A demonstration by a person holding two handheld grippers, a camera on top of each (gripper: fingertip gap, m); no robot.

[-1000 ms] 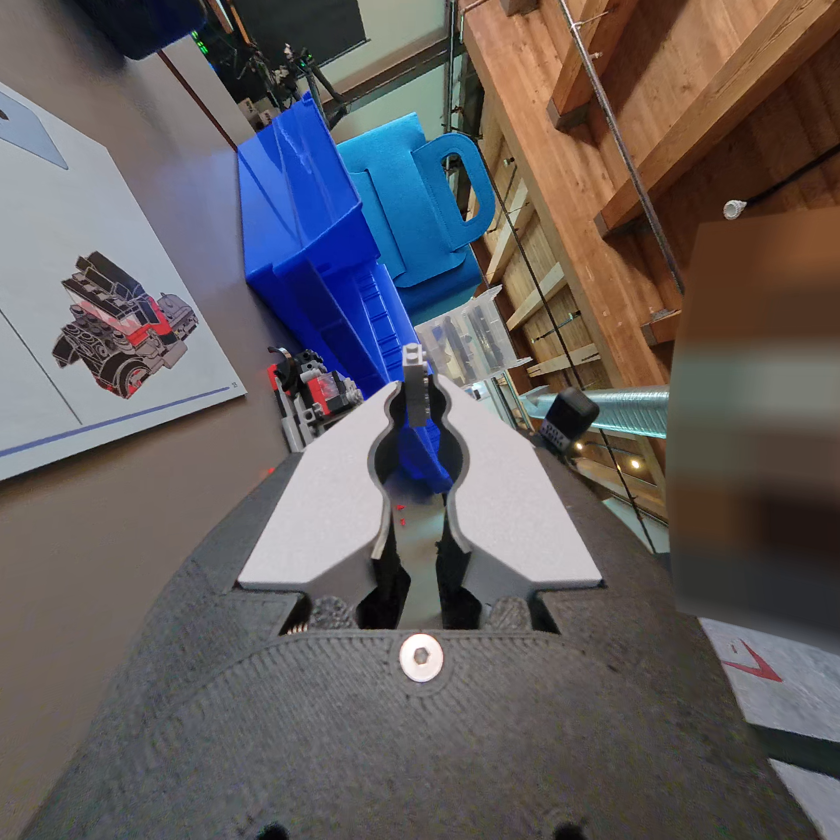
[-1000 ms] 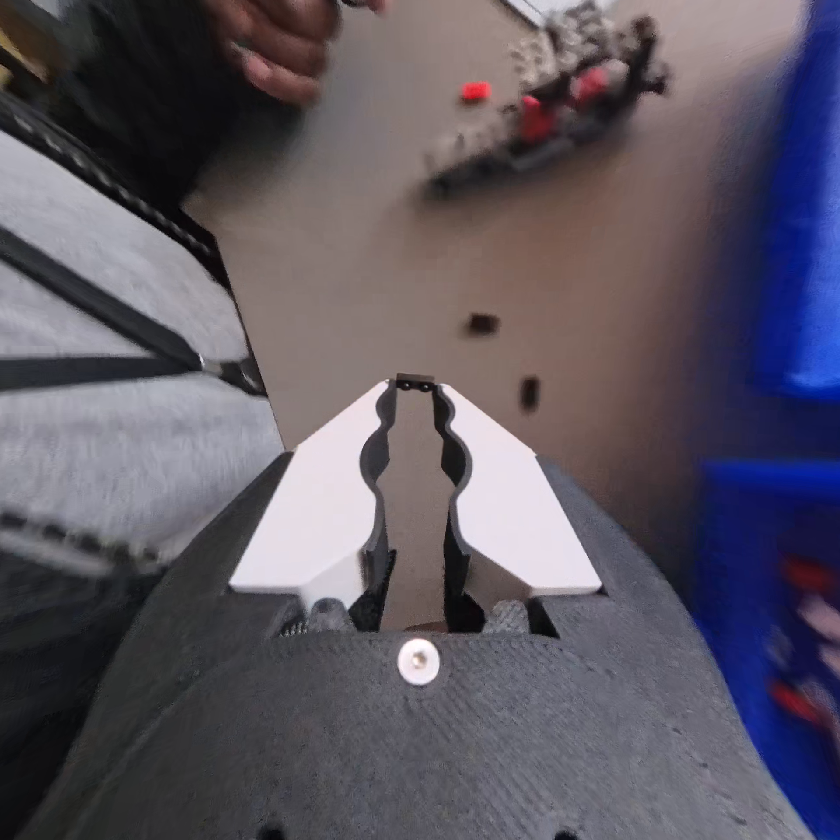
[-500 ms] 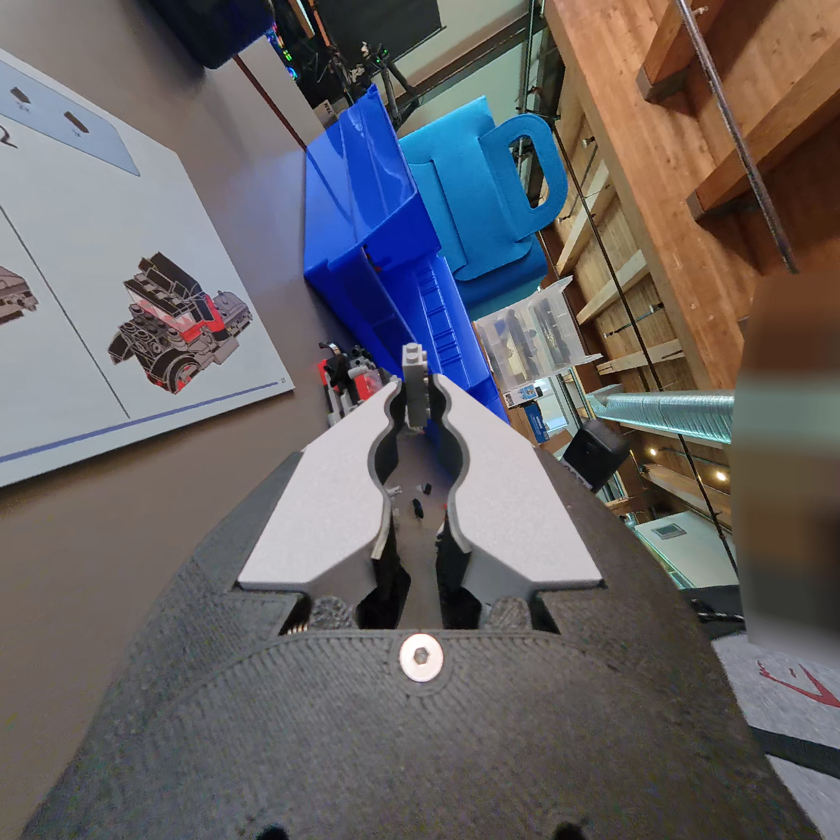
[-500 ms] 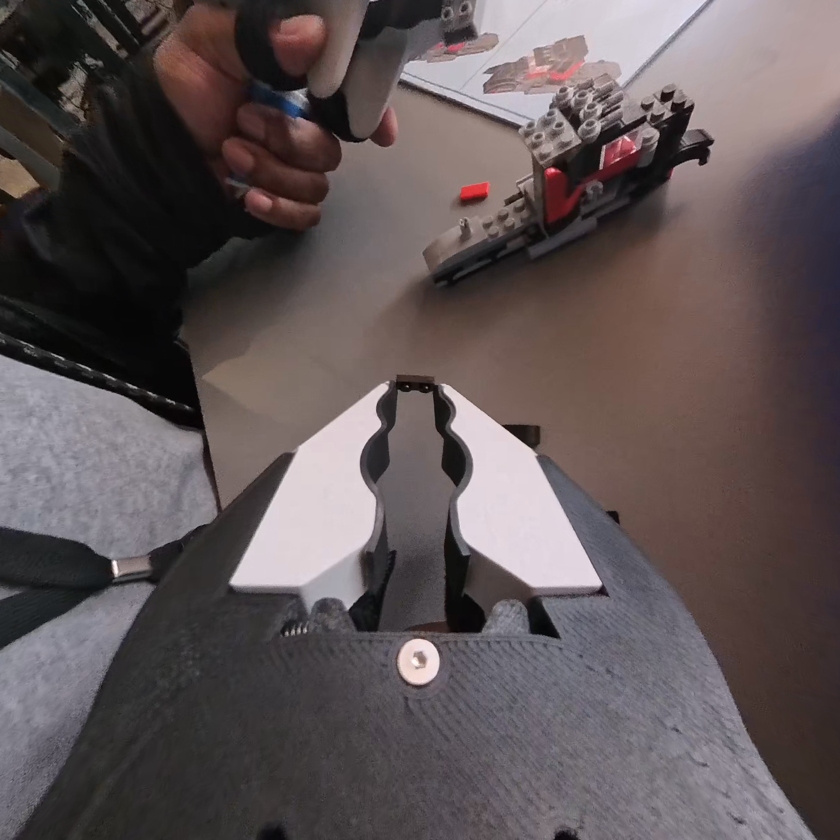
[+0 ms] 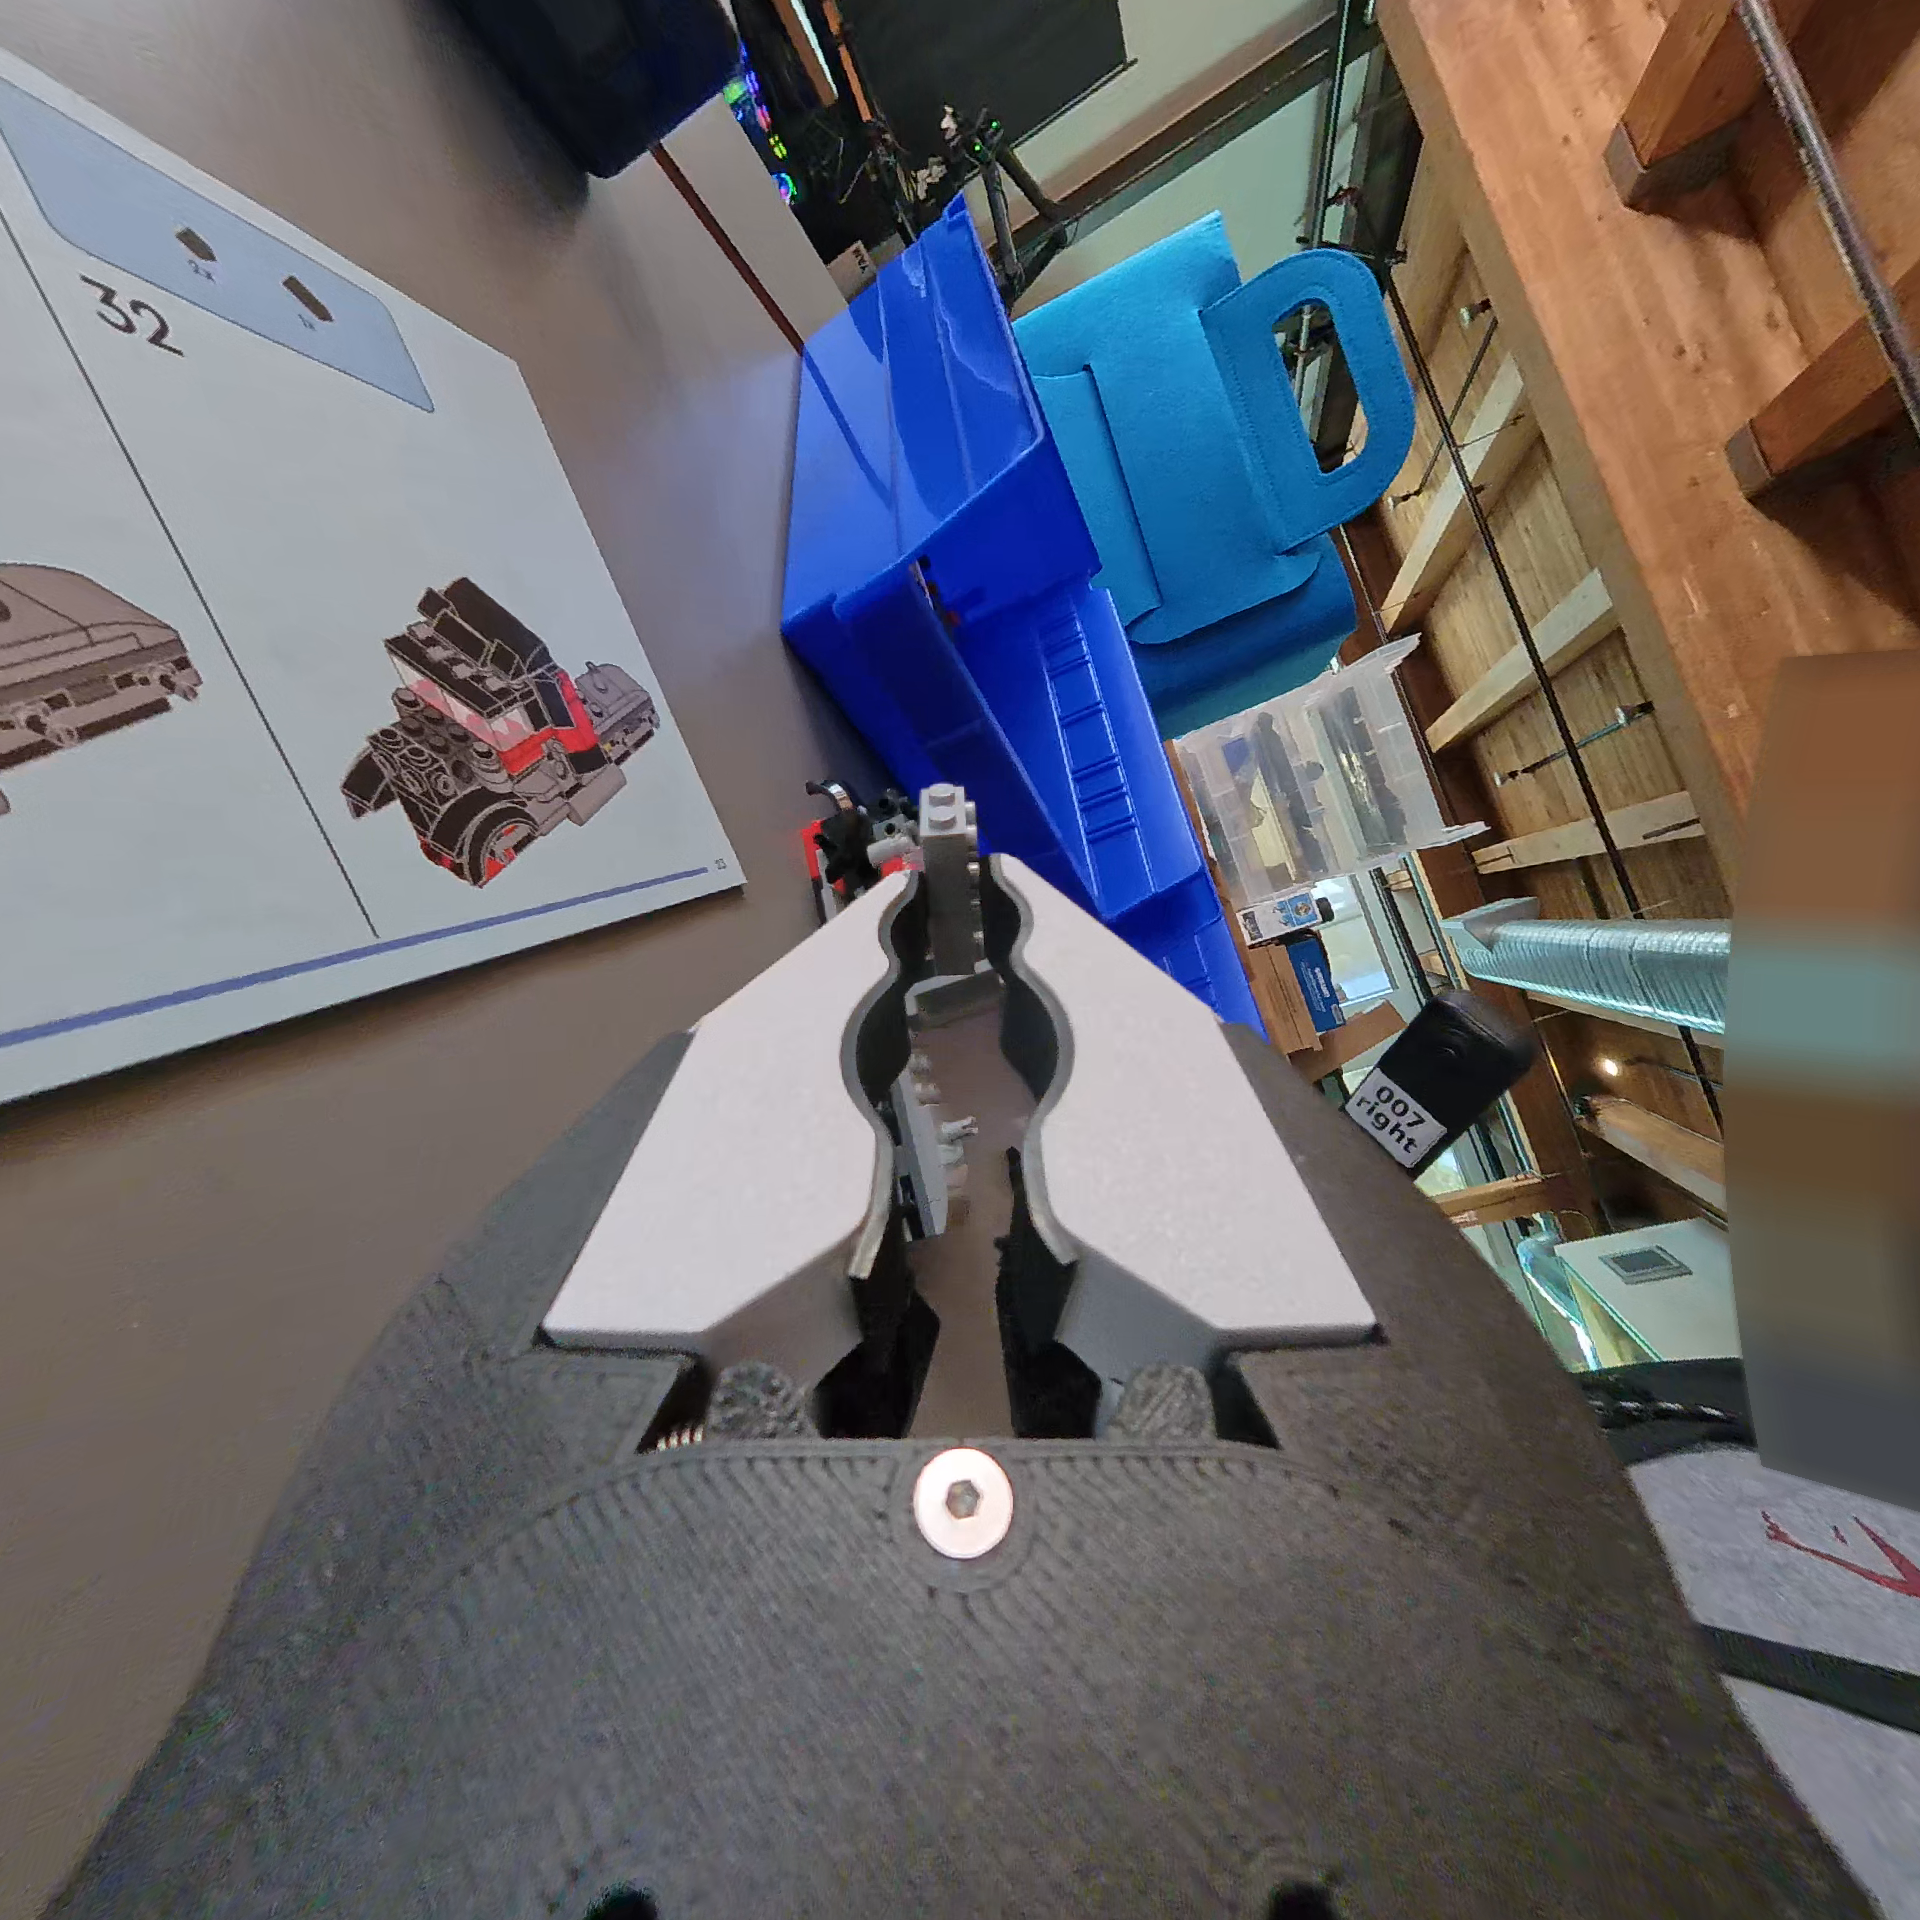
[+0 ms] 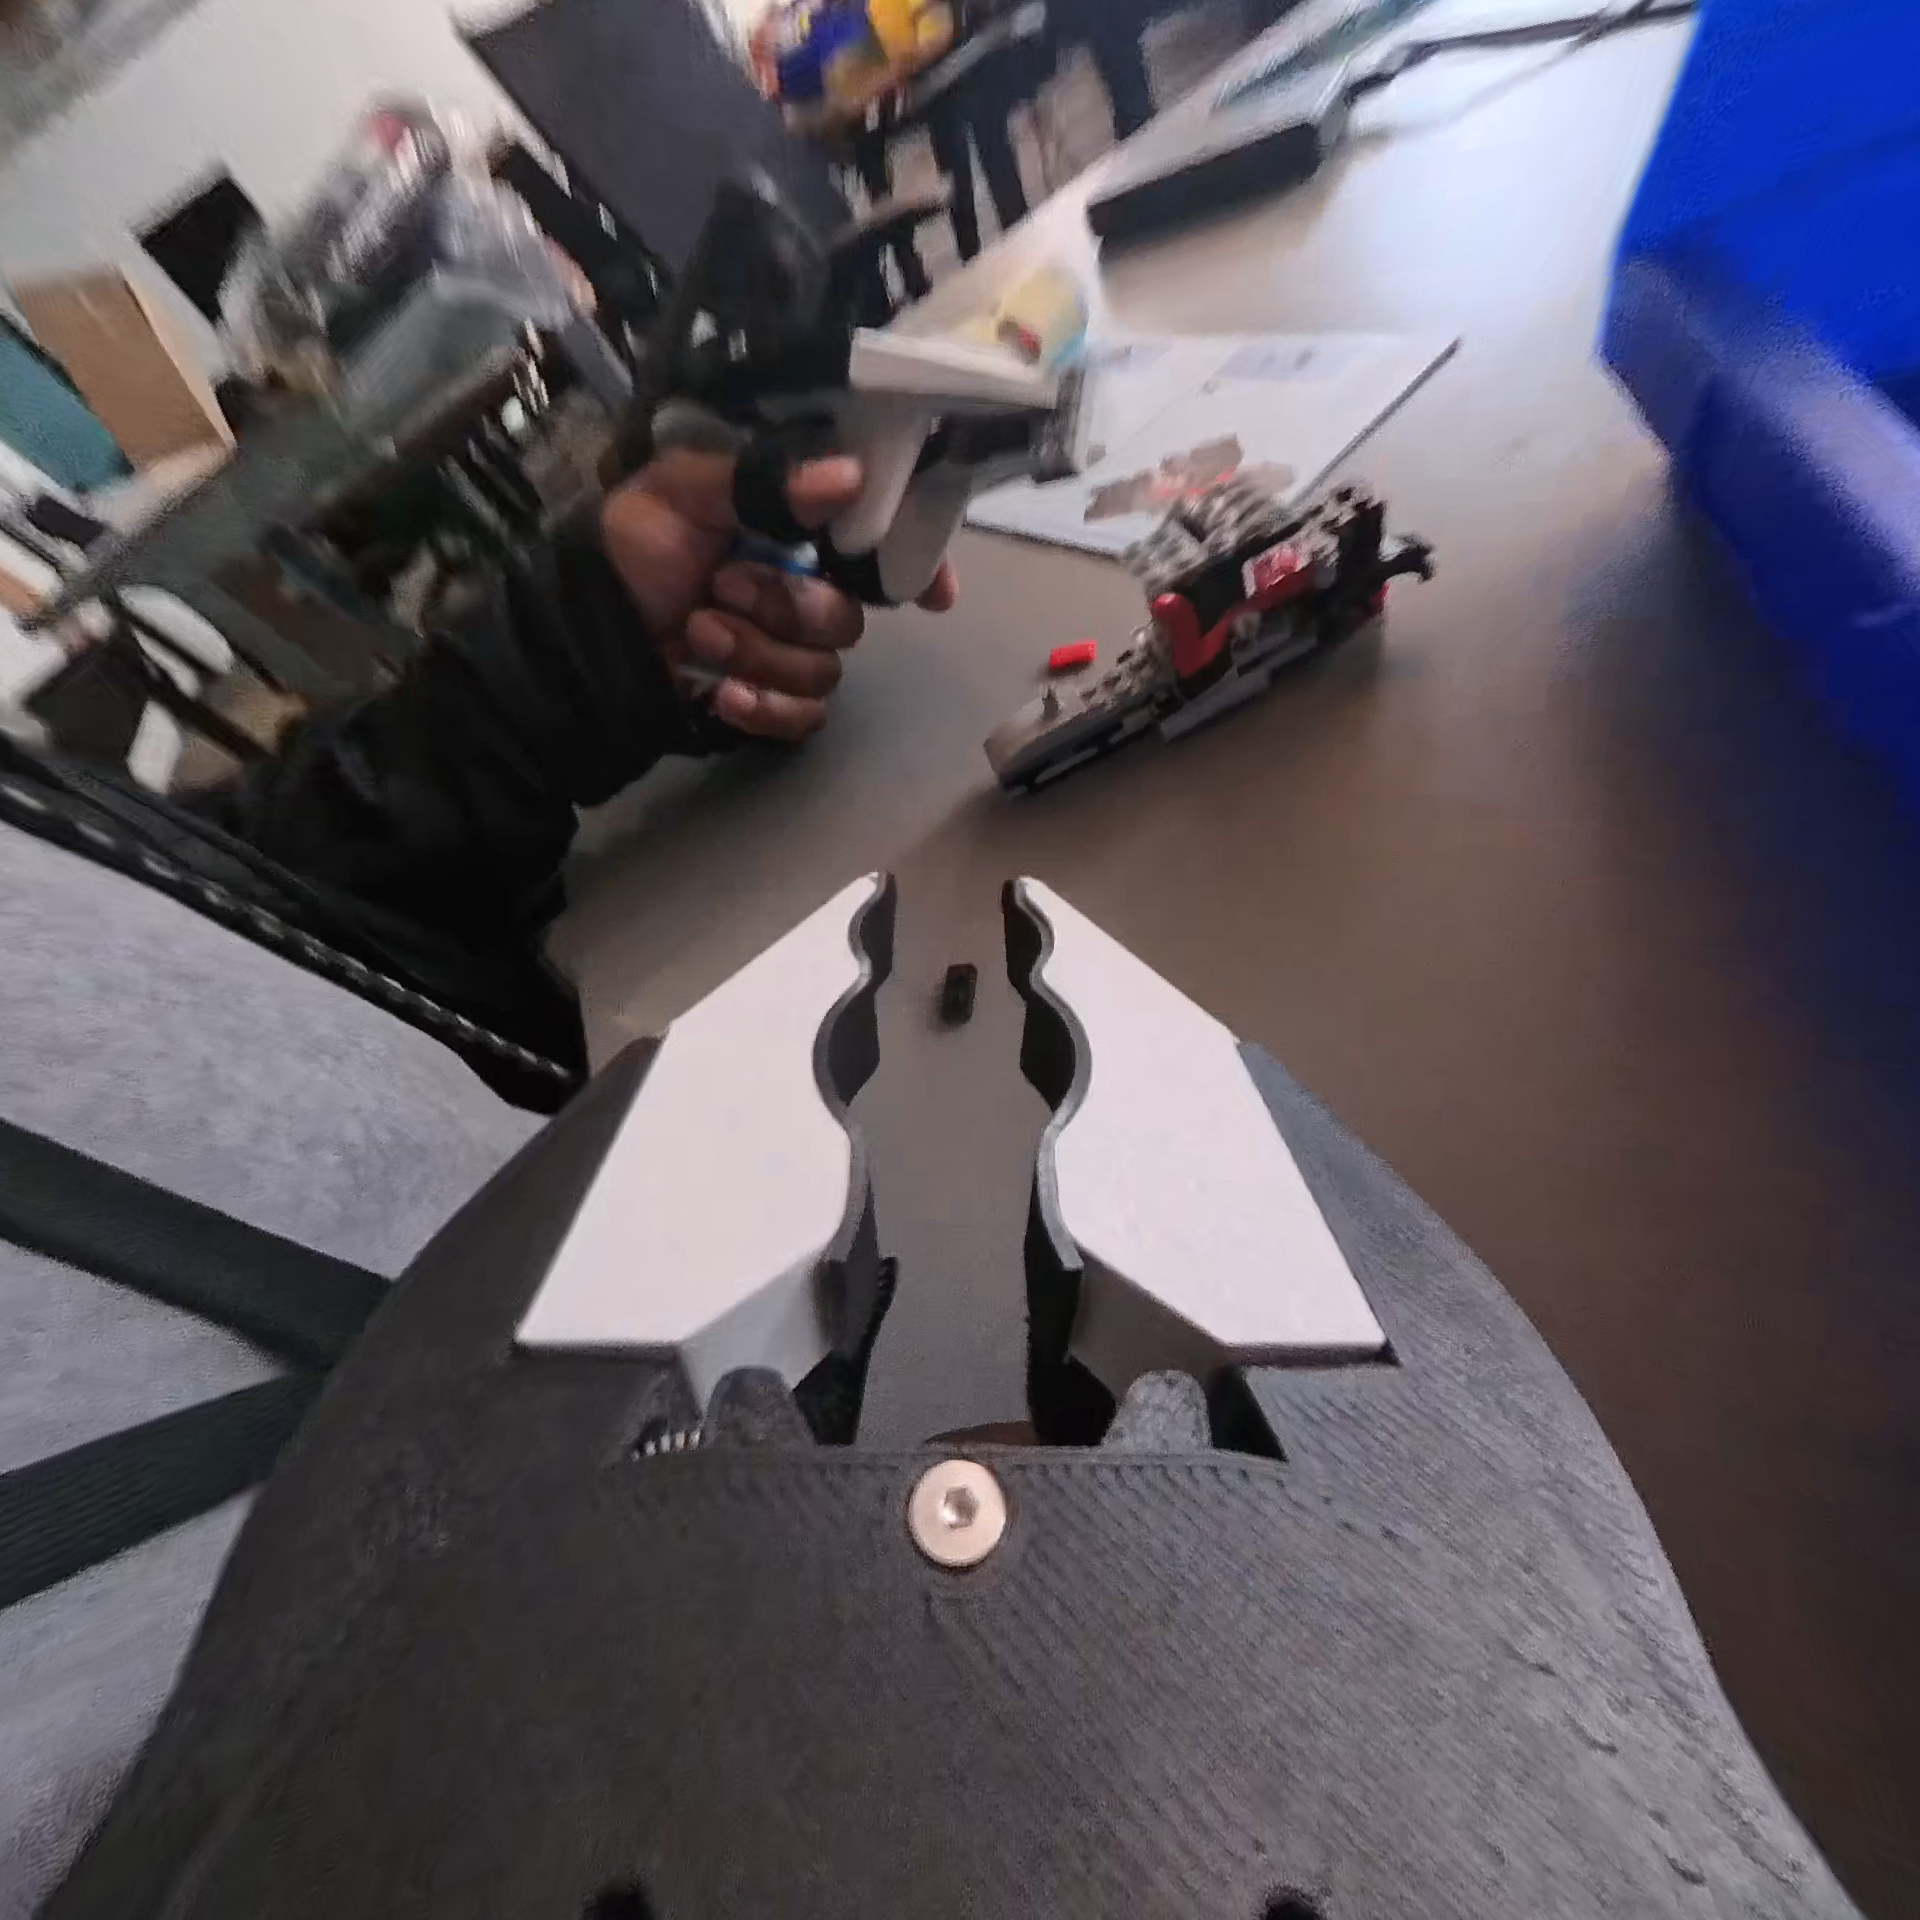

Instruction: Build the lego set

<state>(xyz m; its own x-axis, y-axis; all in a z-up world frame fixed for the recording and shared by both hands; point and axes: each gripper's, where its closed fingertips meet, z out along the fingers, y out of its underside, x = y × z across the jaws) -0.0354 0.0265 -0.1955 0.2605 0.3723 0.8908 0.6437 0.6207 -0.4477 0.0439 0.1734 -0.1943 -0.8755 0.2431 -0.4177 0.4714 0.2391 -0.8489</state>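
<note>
My left gripper (image 5: pixel 948 883) is shut on a slim grey Lego piece (image 5: pixel 948 842) that sticks out past the fingertips. Just beyond it stands the partly built black, grey and red Lego model (image 5: pixel 857 836). In the right wrist view the model (image 6: pixel 1216 634) sits on the brown table. A hand holds the left gripper (image 6: pixel 1044 395) above and to the left of the model. My right gripper (image 6: pixel 948 899) is open and empty. A small black Lego piece (image 6: pixel 956 995) shows on the table between its fingers.
The open instruction booklet (image 5: pixel 312 623) lies left of the model. Blue bins (image 5: pixel 935 520) stand right behind the model and also show in the right wrist view (image 6: pixel 1787 312). A small red piece (image 6: pixel 1073 655) lies by the model. A grey sleeve (image 6: pixel 156 1143) is at the lower left.
My right gripper has opened and let go of the small black piece, which now lies between its fingers. My left gripper has moved closer to the model with the grey piece.
</note>
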